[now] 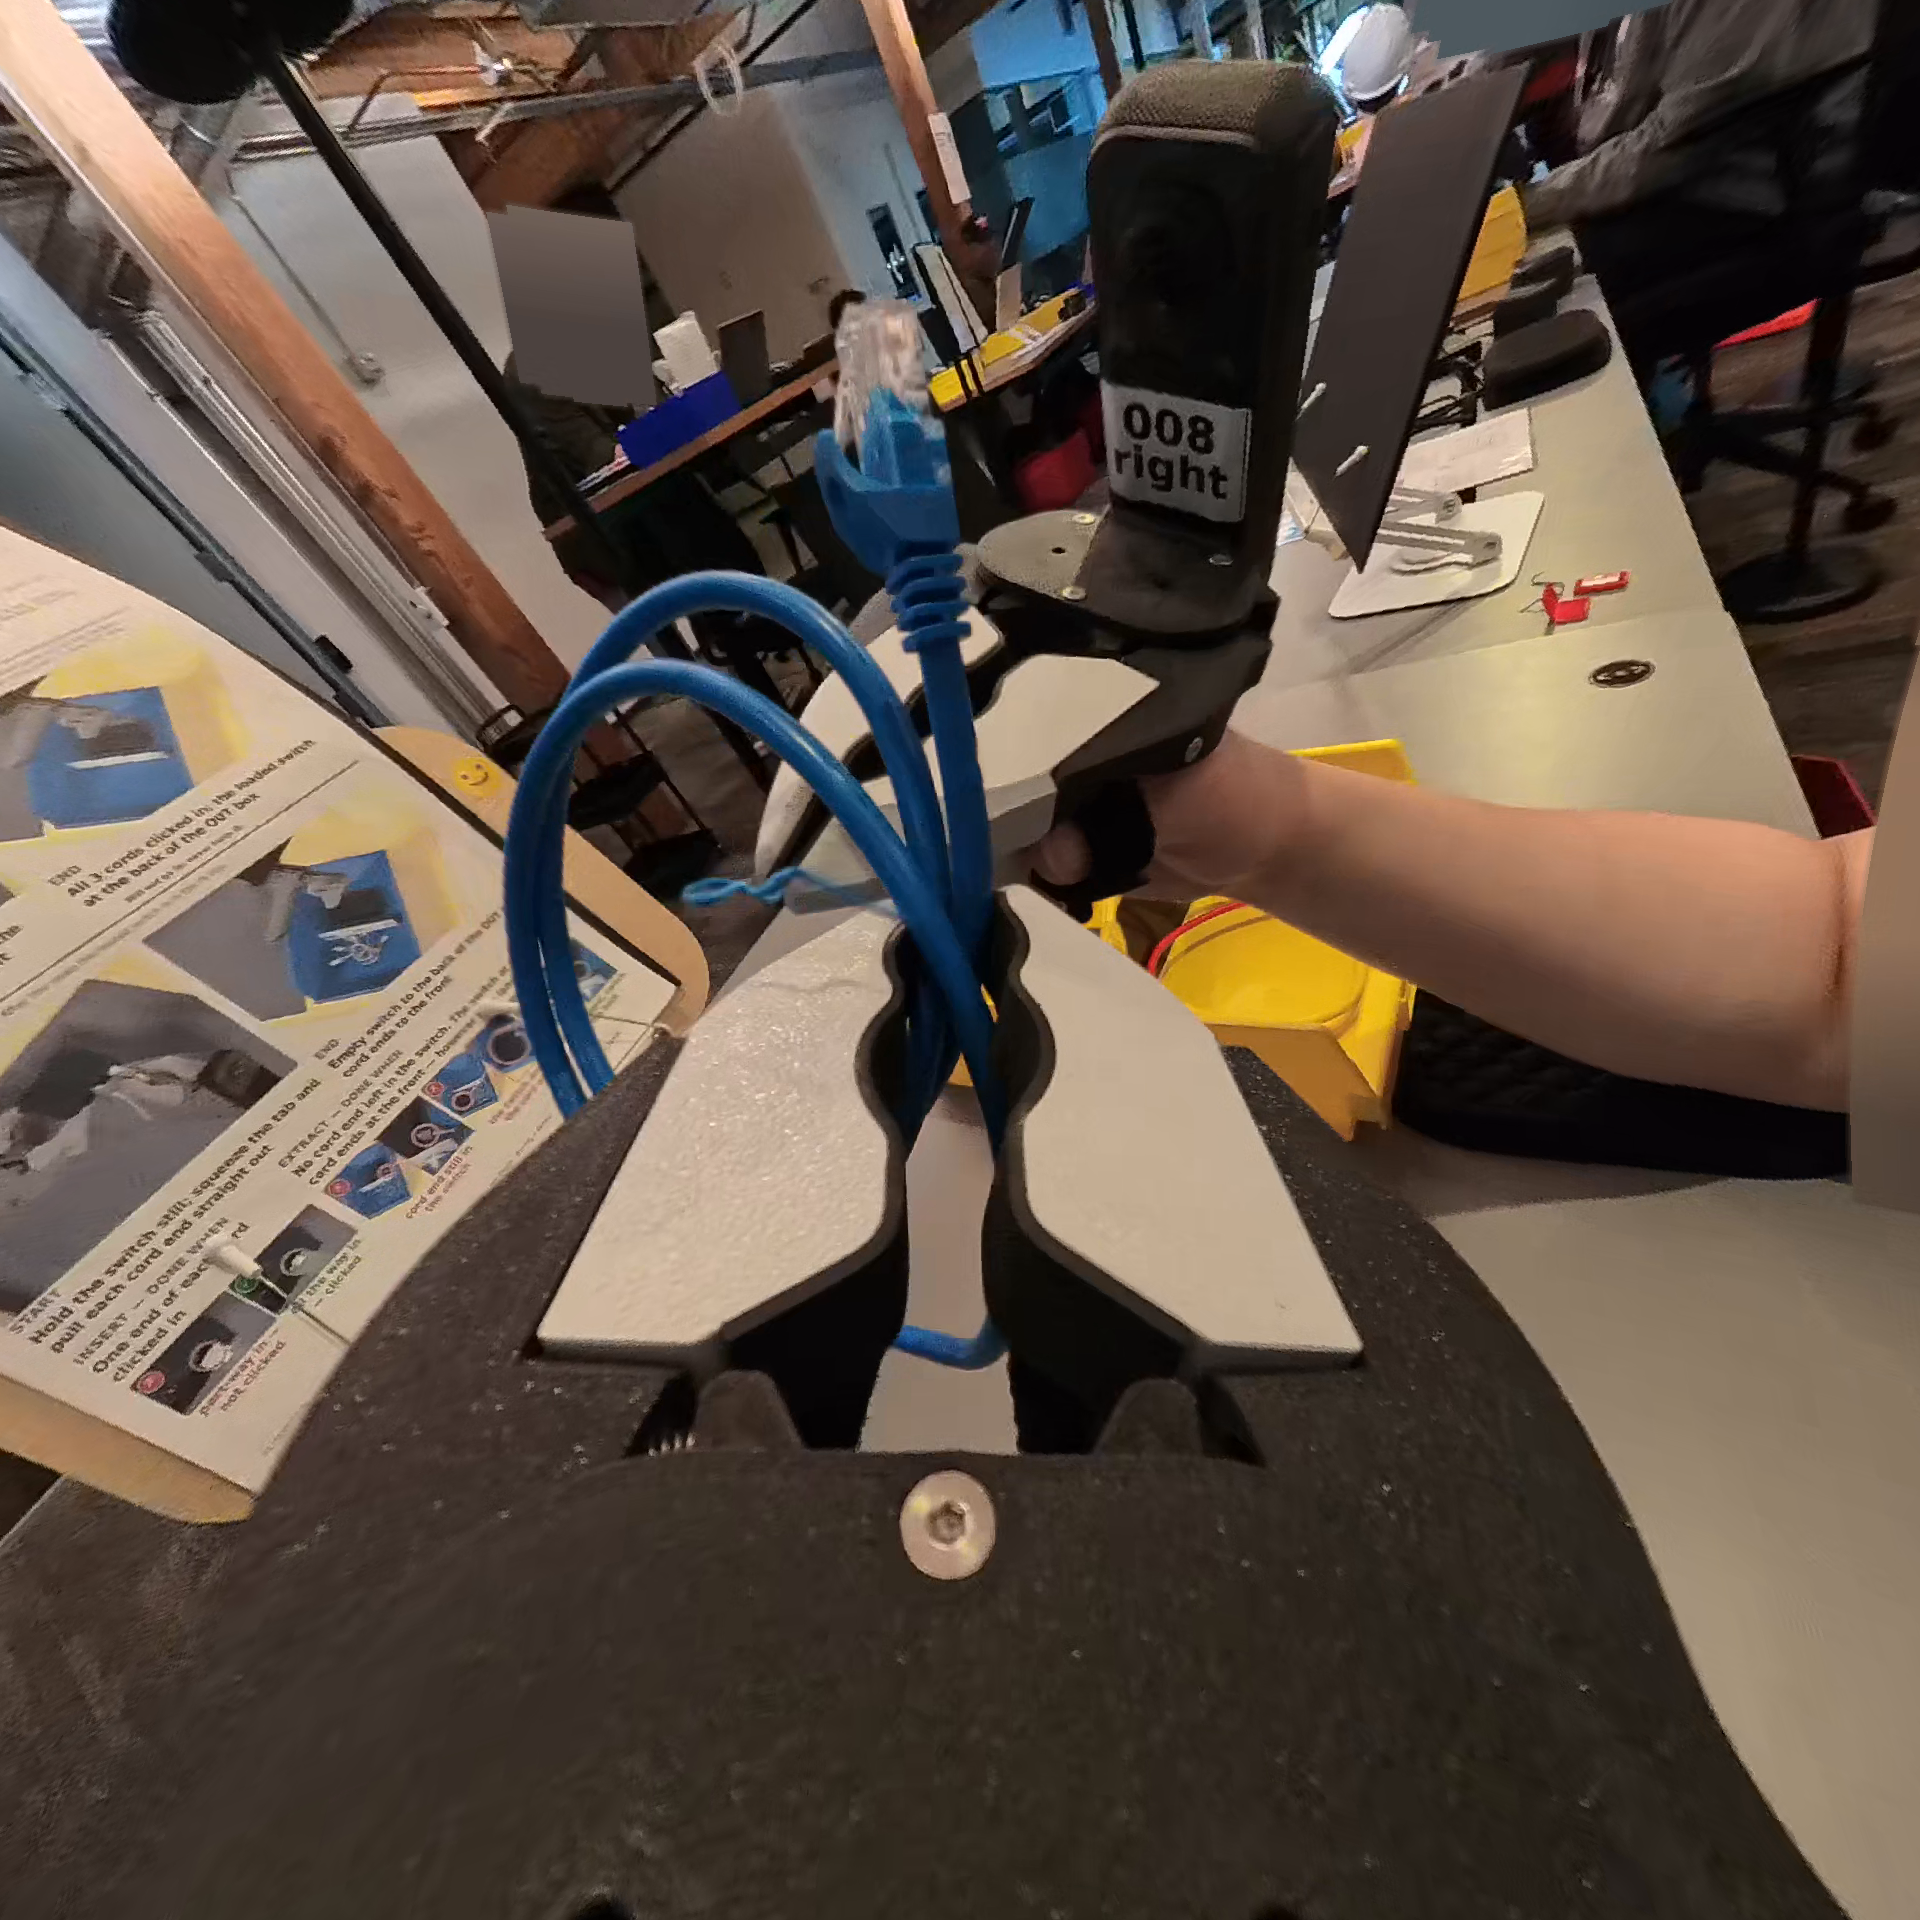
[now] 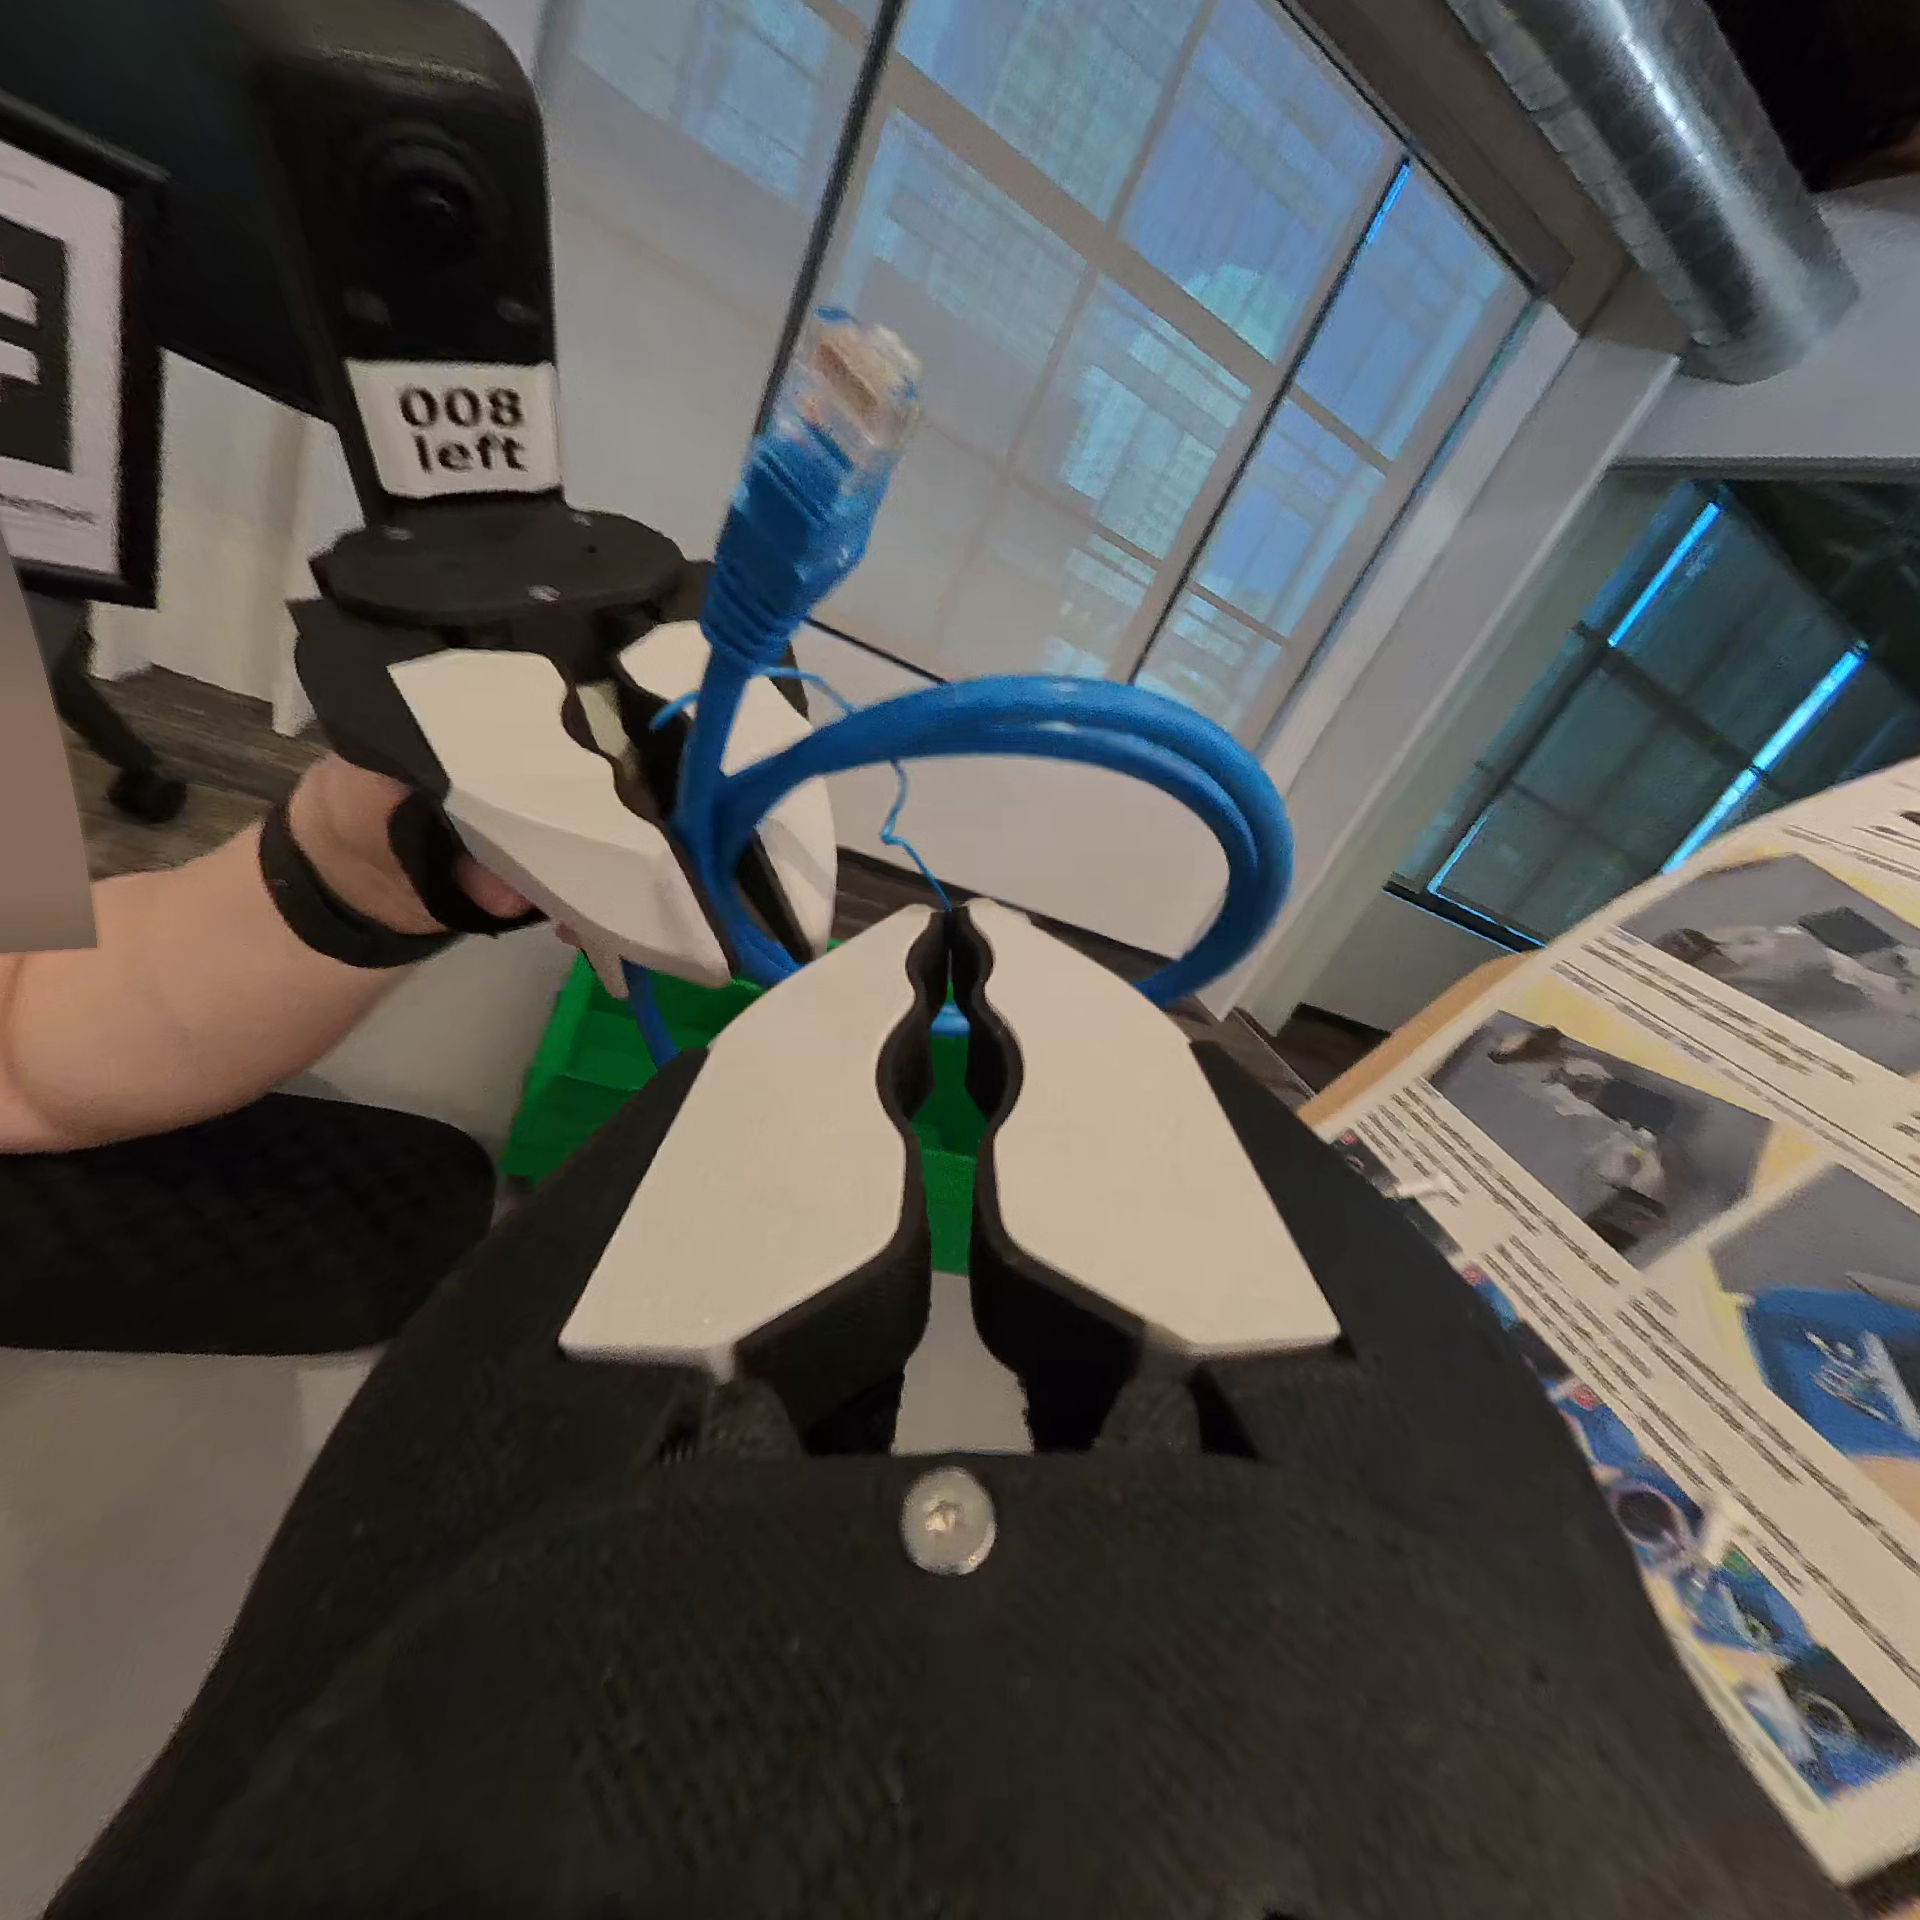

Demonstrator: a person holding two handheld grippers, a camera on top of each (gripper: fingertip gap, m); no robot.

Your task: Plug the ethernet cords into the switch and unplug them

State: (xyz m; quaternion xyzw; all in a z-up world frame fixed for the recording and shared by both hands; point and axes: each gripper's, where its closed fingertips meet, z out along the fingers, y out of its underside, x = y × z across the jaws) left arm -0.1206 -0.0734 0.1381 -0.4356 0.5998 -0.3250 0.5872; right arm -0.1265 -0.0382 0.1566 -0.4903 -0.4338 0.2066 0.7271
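My left gripper [image 1: 956, 935] is shut on a coiled blue ethernet cord [image 1: 665, 675] and holds it up off the table. The cord's clear plug [image 1: 883, 416] points upward. A thin blue twist tie [image 1: 727, 890] sticks out from the coil. My right gripper [image 2: 948, 916] is shut on the end of that twist tie [image 2: 891, 821], its pads closed tight at the tips. The right wrist view also shows the cord [image 2: 1039, 707], its plug [image 2: 831, 447] and the left gripper [image 2: 753, 935] clamped on the coil. No switch is in view.
An instruction sheet on a wooden board [image 1: 260, 987] stands at the left and also shows in the right wrist view [image 2: 1662, 1143]. A yellow bin [image 1: 1299, 997] and a black pad [image 1: 1558, 1091] sit on the grey table [image 1: 1610, 1403]. A green bin [image 2: 582, 1060] lies below the grippers. Left and right tips are no more than a few centimetres apart.
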